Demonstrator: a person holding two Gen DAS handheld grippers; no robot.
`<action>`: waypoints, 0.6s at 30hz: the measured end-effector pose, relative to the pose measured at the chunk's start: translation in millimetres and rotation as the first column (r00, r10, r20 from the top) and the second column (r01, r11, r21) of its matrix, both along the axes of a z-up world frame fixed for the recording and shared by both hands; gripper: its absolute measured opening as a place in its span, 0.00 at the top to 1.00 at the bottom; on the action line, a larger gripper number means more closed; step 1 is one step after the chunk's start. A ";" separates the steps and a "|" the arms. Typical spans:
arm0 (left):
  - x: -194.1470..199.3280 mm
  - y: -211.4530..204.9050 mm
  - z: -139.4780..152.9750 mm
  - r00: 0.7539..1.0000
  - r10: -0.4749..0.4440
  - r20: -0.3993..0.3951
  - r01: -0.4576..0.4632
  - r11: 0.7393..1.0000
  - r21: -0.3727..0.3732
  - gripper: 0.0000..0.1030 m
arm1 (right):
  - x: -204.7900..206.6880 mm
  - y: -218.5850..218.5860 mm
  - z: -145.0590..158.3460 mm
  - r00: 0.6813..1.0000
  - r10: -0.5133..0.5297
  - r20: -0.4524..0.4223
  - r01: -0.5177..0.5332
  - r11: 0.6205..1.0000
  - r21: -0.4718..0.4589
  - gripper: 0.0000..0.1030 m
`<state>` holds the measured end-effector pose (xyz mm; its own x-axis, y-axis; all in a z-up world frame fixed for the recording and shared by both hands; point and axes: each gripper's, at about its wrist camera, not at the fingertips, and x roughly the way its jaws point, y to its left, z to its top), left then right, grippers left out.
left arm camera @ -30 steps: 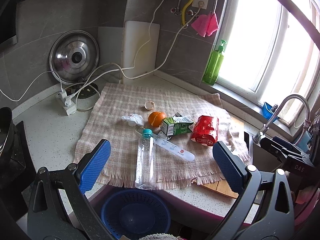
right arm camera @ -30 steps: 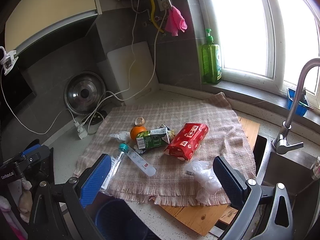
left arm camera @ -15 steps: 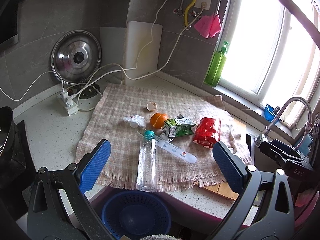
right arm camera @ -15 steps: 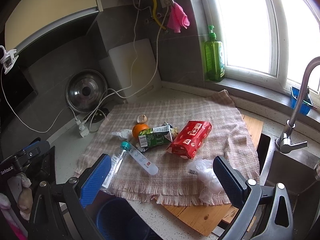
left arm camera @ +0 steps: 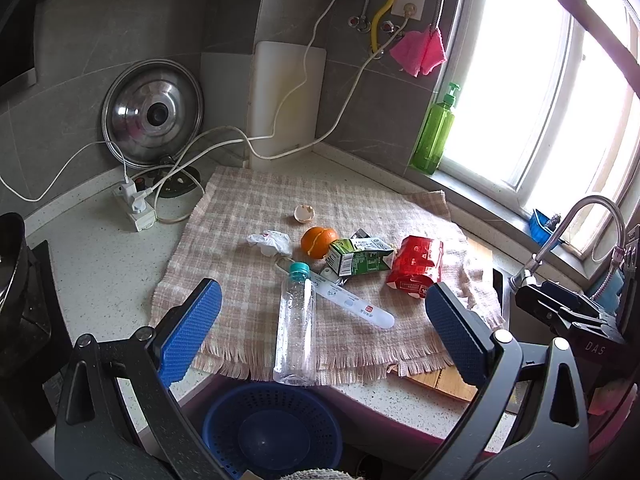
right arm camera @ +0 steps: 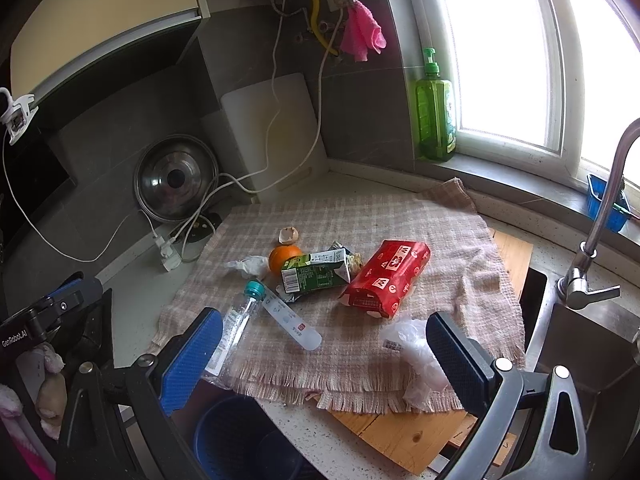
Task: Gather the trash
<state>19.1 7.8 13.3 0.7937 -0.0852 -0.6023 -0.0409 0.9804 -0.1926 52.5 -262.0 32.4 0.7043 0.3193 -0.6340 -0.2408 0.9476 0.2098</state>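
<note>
Trash lies on a checked cloth [left arm camera: 248, 216] [right arm camera: 400, 216]: a clear plastic bottle [left arm camera: 295, 328] [right arm camera: 236, 328] with a teal cap, a white tube [left arm camera: 352, 306] [right arm camera: 292, 322], a green carton [left arm camera: 358, 260] [right arm camera: 316, 272], a red packet [left arm camera: 416, 266] [right arm camera: 386, 276], an orange [left arm camera: 318, 242] [right arm camera: 282, 258], an eggshell [left arm camera: 304, 213] [right arm camera: 289, 235], crumpled paper [left arm camera: 270, 241] [right arm camera: 248, 266] and a clear plastic bag [right arm camera: 418, 354]. A blue basket [left arm camera: 272, 432] [right arm camera: 236, 436] sits below the counter edge. My left gripper [left arm camera: 322, 334] and right gripper [right arm camera: 324, 360] both hover open above the near edge, holding nothing.
A pot lid [left arm camera: 152, 114], white cutting board [left arm camera: 286, 100], power strip [left arm camera: 134, 206] with cables and a green soap bottle [left arm camera: 434, 132] stand at the back. A faucet [right arm camera: 600, 208] and sink [right arm camera: 580, 352] lie right. A wooden board [right arm camera: 400, 436] pokes from under the cloth.
Both views have shifted slightly, so the trash sits a little further right and lower in frame. Nothing on the cloth moved and both grippers stayed open.
</note>
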 end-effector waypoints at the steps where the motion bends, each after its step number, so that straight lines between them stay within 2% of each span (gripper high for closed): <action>1: 0.1 0.0 -0.1 1.000 0.000 0.000 0.000 1.000 0.000 0.00 | -0.1 0.2 -0.2 1.000 0.000 0.001 0.000 1.000 -0.001 0.00; 18: 0.4 -0.3 1.0 1.000 0.000 -0.002 0.000 1.000 -0.002 0.00 | 1.5 1.7 -1.7 1.000 0.000 -0.002 0.000 1.000 0.000 0.00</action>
<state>19.5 7.5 14.3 0.7923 -0.0861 -0.6040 -0.0416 0.9801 -0.1943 54.0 -260.3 30.8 0.7033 0.3193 -0.6351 -0.2401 0.9476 0.2106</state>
